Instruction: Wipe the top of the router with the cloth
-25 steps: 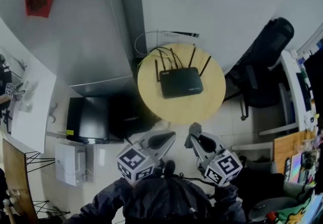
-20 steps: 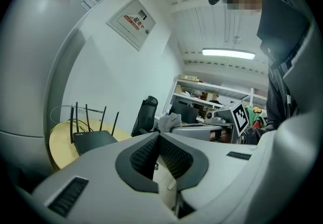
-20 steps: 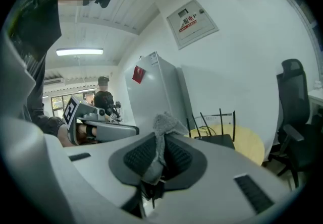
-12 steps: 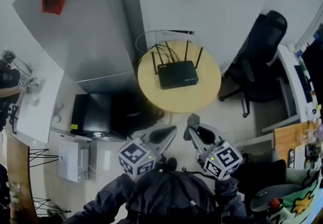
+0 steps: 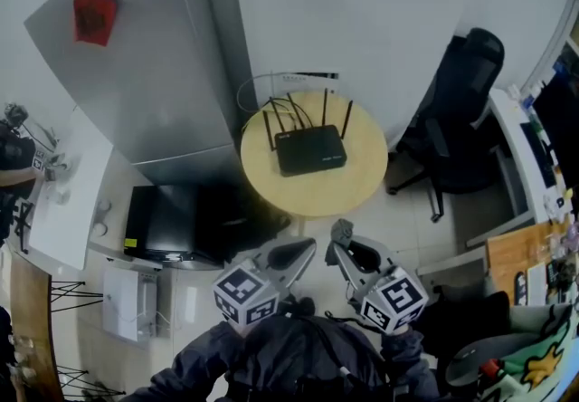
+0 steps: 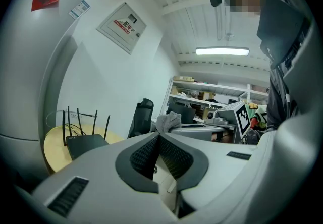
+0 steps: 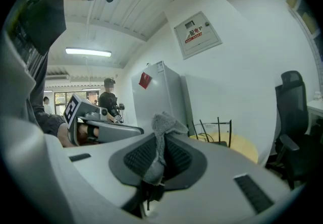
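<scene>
A black router (image 5: 309, 148) with several upright antennas lies on a round wooden table (image 5: 353, 187), also seen far off in the left gripper view as the router (image 6: 86, 143). Both grippers are held low and near me, well short of the table. My right gripper (image 5: 337, 237) is shut on a grey cloth (image 7: 162, 137), whose bunched end sticks up past the jaw tips; the cloth (image 6: 168, 122) shows in the left gripper view too. My left gripper (image 5: 303, 251) is shut with nothing between its jaws.
A silver fridge (image 5: 145, 65) stands left of the table and a black office chair (image 5: 457, 110) to its right. A dark low cabinet (image 5: 172, 219) sits by the table's near left. White cables (image 5: 262, 83) run behind the router. A desk edge (image 5: 525, 165) lies far right.
The view has shifted: the table and router sit slightly higher and further left in the head view. Both grippers keep their place near my body, the cloth still held.
</scene>
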